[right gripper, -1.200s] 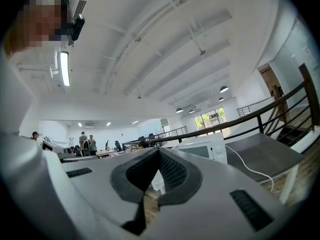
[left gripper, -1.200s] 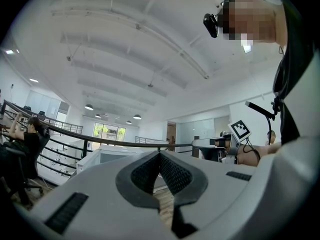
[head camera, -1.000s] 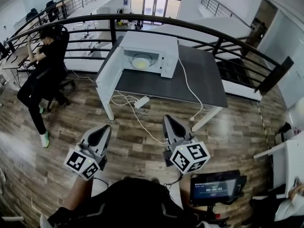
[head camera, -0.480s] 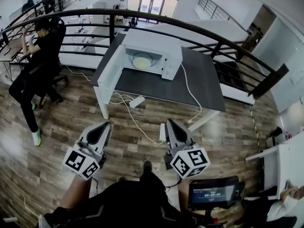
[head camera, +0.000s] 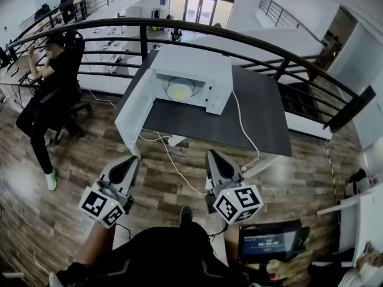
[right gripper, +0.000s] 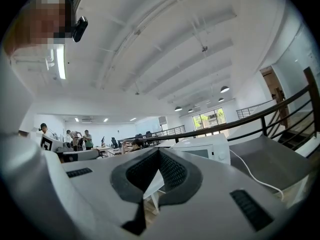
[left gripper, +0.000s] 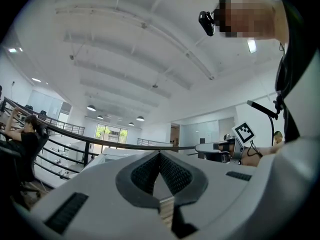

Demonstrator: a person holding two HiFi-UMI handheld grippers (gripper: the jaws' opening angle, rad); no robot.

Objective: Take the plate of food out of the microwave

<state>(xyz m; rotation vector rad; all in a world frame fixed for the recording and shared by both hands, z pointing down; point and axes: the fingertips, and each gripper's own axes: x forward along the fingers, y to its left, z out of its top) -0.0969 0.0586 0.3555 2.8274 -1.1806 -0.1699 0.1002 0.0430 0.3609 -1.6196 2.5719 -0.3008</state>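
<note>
Left tongs (head camera: pixel 131 162), right tongs (head camera: pixel 212 156) closed, plate (head camera: pixel 179 91) well ahead in microwave (head camera: pixel 192 61)

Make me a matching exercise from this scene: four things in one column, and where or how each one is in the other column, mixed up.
Column A
1. plate of food
2. white cable
3. right gripper
4. seated person

Column B
a. shut, nothing between its jaws
b. inside the microwave
c. off to the left of the table
d. trailing across the dark table top, right of the microwave

Pairs: 1-b, 2-d, 3-a, 4-c
</note>
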